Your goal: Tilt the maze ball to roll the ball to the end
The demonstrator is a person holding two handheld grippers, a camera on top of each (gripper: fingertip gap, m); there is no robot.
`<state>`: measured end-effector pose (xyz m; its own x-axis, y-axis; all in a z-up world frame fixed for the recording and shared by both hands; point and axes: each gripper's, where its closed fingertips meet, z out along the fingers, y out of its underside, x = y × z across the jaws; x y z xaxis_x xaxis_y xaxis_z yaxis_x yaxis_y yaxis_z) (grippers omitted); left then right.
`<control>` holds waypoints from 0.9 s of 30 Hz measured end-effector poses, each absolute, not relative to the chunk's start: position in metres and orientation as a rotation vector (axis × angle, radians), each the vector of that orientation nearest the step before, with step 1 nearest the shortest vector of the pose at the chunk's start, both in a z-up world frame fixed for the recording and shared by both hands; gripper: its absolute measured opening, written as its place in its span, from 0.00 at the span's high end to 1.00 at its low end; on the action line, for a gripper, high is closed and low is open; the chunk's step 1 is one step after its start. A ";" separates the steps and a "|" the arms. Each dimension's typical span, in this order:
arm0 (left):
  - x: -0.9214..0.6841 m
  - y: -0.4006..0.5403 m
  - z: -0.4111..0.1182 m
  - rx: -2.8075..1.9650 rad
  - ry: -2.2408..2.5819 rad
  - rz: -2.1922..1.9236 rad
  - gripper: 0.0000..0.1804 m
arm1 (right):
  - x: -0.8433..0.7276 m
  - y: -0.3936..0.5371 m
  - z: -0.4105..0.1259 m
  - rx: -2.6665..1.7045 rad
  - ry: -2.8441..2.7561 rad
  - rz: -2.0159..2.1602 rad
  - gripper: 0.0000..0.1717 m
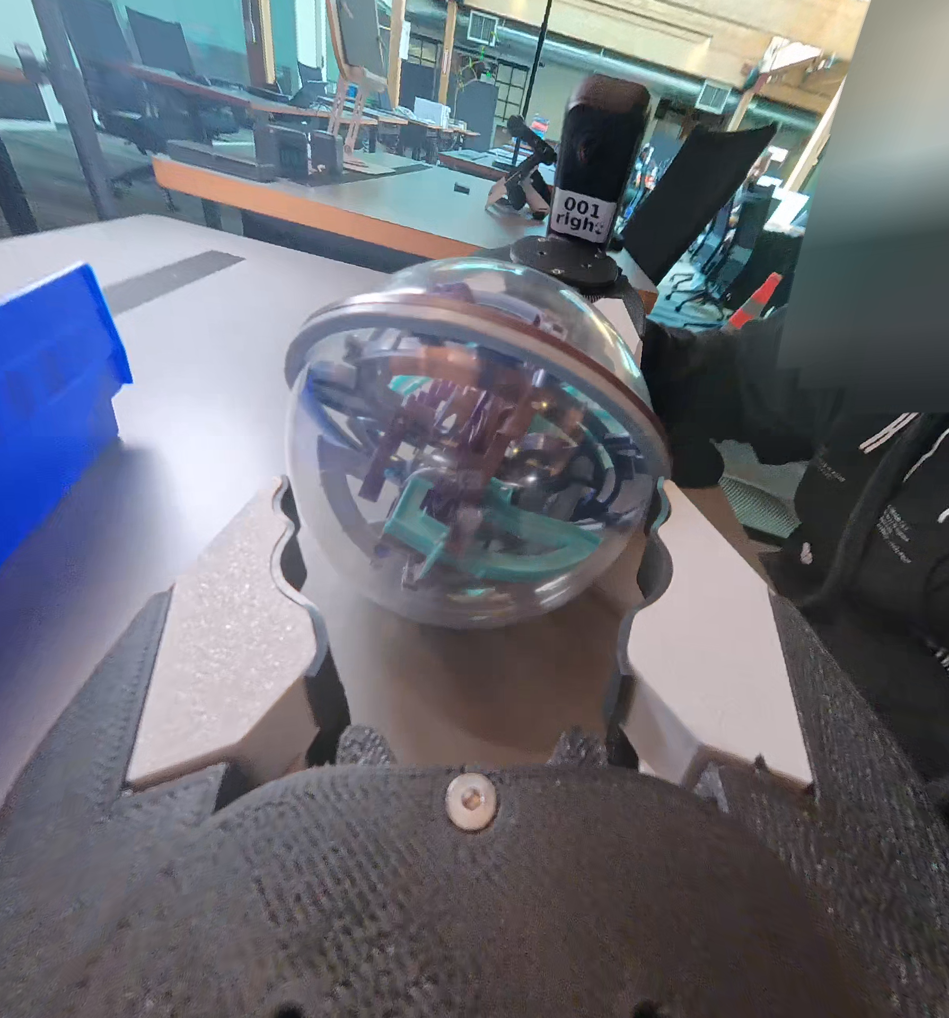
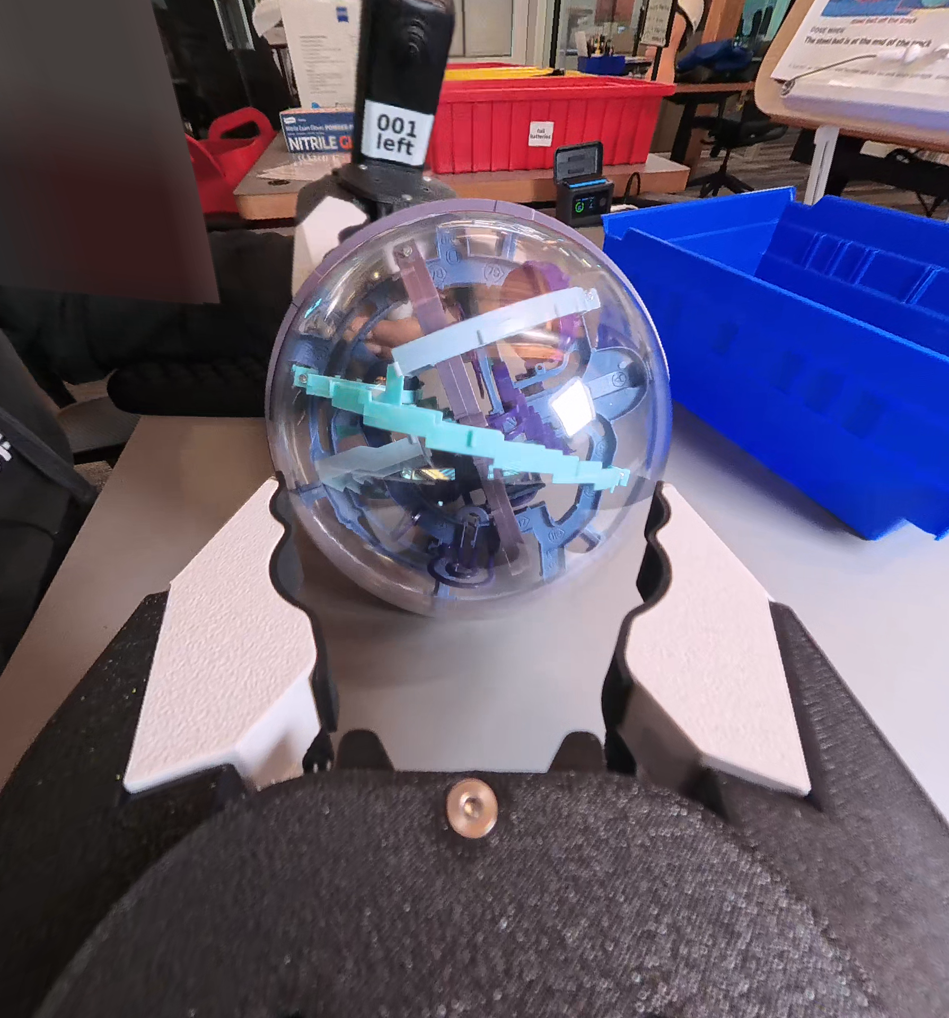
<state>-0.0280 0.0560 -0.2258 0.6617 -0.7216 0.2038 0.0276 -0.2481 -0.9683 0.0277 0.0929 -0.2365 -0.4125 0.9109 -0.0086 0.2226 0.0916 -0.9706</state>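
Note:
The maze ball (image 1: 472, 457) is a clear sphere with teal, purple and blue tracks inside, just above the grey table (image 1: 197, 352). My left gripper (image 1: 472, 496) has both fingertips pressed against its sides. My right gripper (image 2: 469, 496) grips the same maze ball (image 2: 467, 413) from the opposite side, and its fingertips also touch the shell. Each gripper shows behind the ball in the other's view: the right one (image 1: 599, 182) and the left one (image 2: 400, 110). The left wrist view is blurred. I cannot pick out the small steel ball with certainty.
A blue bin (image 1: 31, 396) stands on the table close beside the ball; it also shows in the right wrist view (image 2: 819, 358). A person in dark clothes (image 1: 874, 523) is at the table's edge. A red bin (image 2: 544, 121) and a glove box sit on a farther table.

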 end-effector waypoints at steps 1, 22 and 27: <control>-0.024 0.056 -0.228 -1.692 0.597 -0.749 0.30 | 0.027 0.092 -0.237 -1.115 -1.730 1.359 0.28; -0.013 0.044 -0.271 -1.899 0.638 -1.029 0.33 | 0.040 0.089 -0.222 -0.980 -1.825 1.310 0.35; -0.024 0.049 -0.260 -1.833 0.584 -0.936 0.31 | 0.026 0.096 -0.226 -1.003 -1.842 1.307 0.31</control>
<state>-0.0240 0.0489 -0.2596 0.5908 -0.7285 0.3467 0.0089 -0.4238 -0.9057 0.0265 0.0965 -0.2258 -0.4899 0.8680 0.0805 0.2107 0.2074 -0.9553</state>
